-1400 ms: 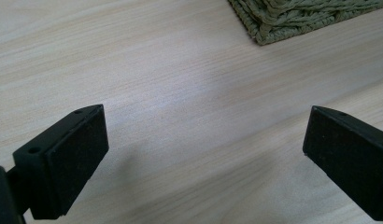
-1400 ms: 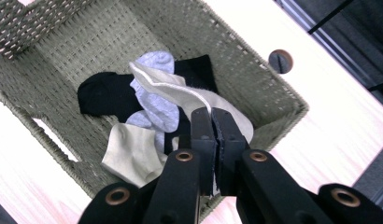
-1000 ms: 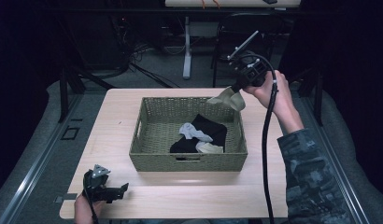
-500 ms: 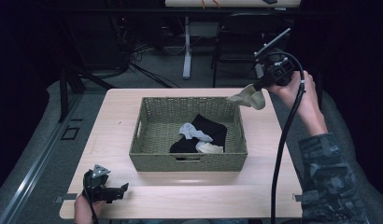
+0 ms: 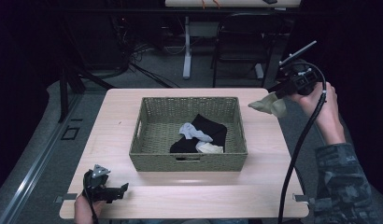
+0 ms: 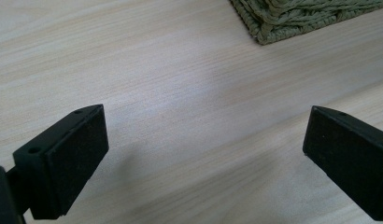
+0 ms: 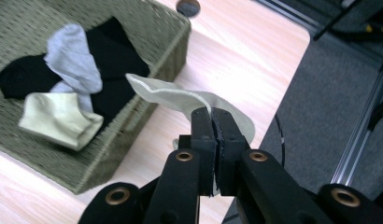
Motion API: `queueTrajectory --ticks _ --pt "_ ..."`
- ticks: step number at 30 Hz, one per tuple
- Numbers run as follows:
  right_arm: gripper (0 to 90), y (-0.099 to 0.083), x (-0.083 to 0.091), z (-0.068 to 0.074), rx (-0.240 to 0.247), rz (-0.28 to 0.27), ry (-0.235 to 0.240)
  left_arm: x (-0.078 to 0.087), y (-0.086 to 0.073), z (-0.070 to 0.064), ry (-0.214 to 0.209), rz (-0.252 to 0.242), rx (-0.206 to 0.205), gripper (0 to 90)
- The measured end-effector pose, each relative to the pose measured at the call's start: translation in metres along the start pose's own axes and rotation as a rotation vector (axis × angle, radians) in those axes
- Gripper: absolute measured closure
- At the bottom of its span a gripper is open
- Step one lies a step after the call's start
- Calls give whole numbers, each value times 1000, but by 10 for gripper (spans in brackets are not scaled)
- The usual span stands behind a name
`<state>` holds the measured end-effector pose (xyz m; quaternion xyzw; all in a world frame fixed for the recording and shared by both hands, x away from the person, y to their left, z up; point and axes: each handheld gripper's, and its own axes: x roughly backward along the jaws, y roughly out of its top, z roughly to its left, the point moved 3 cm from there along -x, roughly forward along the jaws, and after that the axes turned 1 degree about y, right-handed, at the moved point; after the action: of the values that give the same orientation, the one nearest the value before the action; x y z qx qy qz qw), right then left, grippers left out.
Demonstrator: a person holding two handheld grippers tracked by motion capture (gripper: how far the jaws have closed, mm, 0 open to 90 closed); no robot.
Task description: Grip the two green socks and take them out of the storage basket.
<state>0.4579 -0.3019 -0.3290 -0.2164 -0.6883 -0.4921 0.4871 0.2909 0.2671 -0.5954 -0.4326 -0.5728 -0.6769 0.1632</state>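
The right gripper (image 5: 287, 90), clenched on a pale sock (image 5: 269, 104), is carrying it rightward, clear of the basket (image 5: 188, 164) and now hanging past the table's (image 5: 115, 107) right edge, probably toward a drop spot outside. Other socks (image 5: 195, 131) are lying in the basket. The left gripper (image 6: 203, 154) is idling, jaws wide apart, near the left corner.

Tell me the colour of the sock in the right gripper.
Cream sock, clearest in the right gripper view.
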Motion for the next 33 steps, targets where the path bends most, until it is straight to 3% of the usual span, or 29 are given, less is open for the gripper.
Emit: queueTrajectory --ticks 10,21,27,33 --pt "887 -32 -41 -22 -60 78 -11 0 0 0 1 2 -1 1" --pt "887 -58 -95 -22 -81 141 -2 0 0 0 4 3 1 1" --pt "887 -68 -119 -21 -101 160 20 0 0 0 2 2 -1 1" --pt "884 -77 -144 -21 -103 216 54 0 0 0 3 1 1 1"
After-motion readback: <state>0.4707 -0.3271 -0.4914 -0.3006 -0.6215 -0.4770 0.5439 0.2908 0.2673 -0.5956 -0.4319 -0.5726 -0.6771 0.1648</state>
